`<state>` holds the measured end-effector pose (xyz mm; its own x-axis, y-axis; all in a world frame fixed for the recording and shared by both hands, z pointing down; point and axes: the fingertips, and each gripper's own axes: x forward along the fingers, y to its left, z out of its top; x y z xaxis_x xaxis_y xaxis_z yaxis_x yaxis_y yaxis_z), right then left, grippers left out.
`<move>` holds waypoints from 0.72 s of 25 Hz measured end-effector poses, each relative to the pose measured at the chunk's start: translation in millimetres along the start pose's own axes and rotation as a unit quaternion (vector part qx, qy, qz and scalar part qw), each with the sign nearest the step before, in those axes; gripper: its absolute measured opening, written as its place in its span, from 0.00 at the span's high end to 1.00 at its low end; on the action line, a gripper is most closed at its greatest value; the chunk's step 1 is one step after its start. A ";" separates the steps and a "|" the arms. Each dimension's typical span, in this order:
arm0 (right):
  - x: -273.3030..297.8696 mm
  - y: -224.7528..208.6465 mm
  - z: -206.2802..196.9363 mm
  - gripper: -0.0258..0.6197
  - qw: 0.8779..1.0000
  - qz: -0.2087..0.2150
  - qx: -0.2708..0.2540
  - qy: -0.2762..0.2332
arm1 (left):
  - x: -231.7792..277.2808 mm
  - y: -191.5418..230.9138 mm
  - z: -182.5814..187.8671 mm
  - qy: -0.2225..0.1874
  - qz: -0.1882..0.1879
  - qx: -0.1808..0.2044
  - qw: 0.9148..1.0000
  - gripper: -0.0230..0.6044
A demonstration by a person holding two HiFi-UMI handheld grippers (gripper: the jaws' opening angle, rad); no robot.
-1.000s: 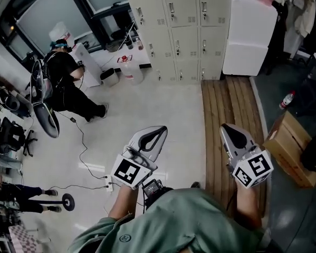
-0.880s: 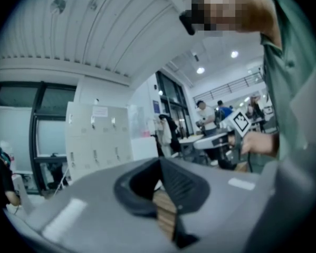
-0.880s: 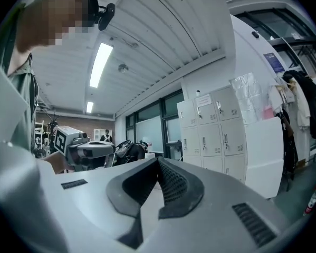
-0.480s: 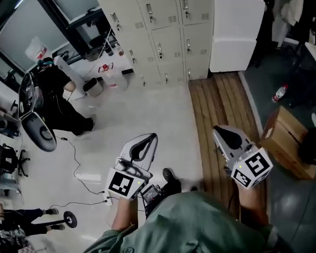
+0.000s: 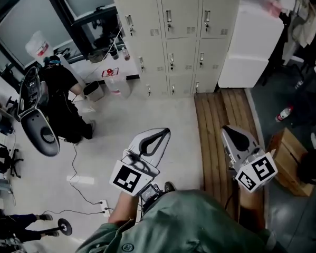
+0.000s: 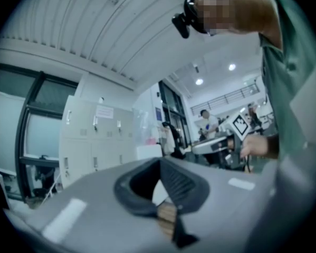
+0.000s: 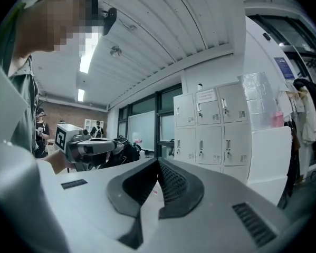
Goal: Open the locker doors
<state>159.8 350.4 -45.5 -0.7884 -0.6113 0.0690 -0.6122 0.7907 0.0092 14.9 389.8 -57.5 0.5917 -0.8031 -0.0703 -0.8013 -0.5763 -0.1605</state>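
Held side by side and level, the left hand-held gripper [image 5: 159,136] and the right hand-held gripper [image 5: 230,130] both have their jaws together on nothing. The lockers [image 5: 171,36] stand straight ahead and well apart across the floor [image 5: 147,115], with all their doors closed. Neither hand looks nearer.

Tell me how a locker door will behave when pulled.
The locker door looks like thin vented sheet metal: probably stiff and light, swinging easily. Its handle is small and narrow, so a grip might slip.
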 end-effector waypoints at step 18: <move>159.7 -120.2 18.4 0.95 0.999 0.050 0.002 -0.014 | 117.2 146.6 -24.7 0.021 0.046 0.000 0.999 0.97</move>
<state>106.4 157.1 -53.9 -0.8470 -0.5299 0.0417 -0.5304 0.8477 -0.0013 -35.4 207.4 -65.0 0.5114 -0.8583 -0.0427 -0.8521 -0.4999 -0.1552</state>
